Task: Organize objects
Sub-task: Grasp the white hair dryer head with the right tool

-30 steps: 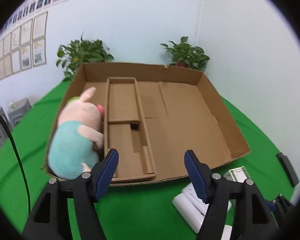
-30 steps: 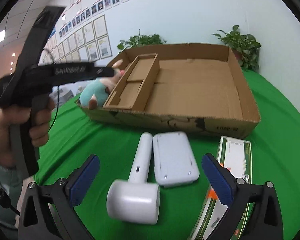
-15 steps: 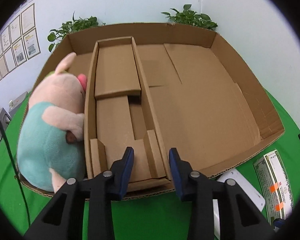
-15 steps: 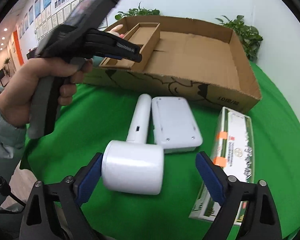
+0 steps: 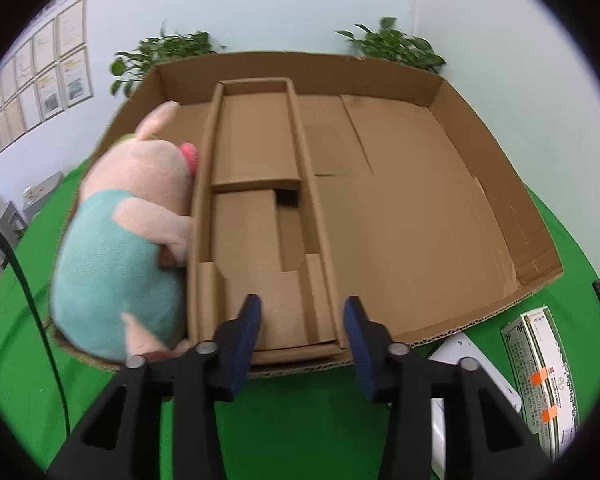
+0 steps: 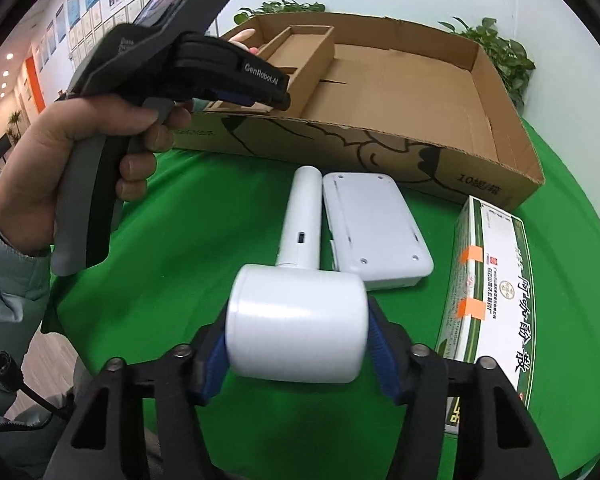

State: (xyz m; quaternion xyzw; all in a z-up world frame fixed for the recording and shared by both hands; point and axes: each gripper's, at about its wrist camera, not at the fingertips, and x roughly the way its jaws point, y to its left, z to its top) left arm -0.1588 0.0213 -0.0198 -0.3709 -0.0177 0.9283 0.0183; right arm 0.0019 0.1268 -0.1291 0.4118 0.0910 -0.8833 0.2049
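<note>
Your right gripper (image 6: 296,350) has its jaws closing around the fat white head of the lint roller (image 6: 298,328), and the blue pads look like they're right up against its two ends, so you've basically got it clamped. The roller's handle points away from you toward the cardboard box (image 6: 496,178) and lies just beside a flat white device (image 6: 374,226) on the green surface (image 6: 180,248). Off to the right sits a long green-and-white carton (image 6: 490,280) with orange tape tabs, near the box's front corner. Your left hand (image 6: 60,168) shows up in the right wrist view wrapped around the grip of the left gripper, which hangs over the box's near-left corner. From its own camera, that left gripper (image 5: 302,334) is partway apart and opening, nothing between the jaws, just hovering above the front wall of the box (image 5: 452,326) where the narrow divided section sits. The plush toy (image 5: 128,236), pink with a teal shirt, lies in the leftmost strip of the box, pressed against the divider wall. The big right-hand compartment shows only bare cardboard. Two potted plants (image 5: 396,46) stand behind the box against the wall.
</note>
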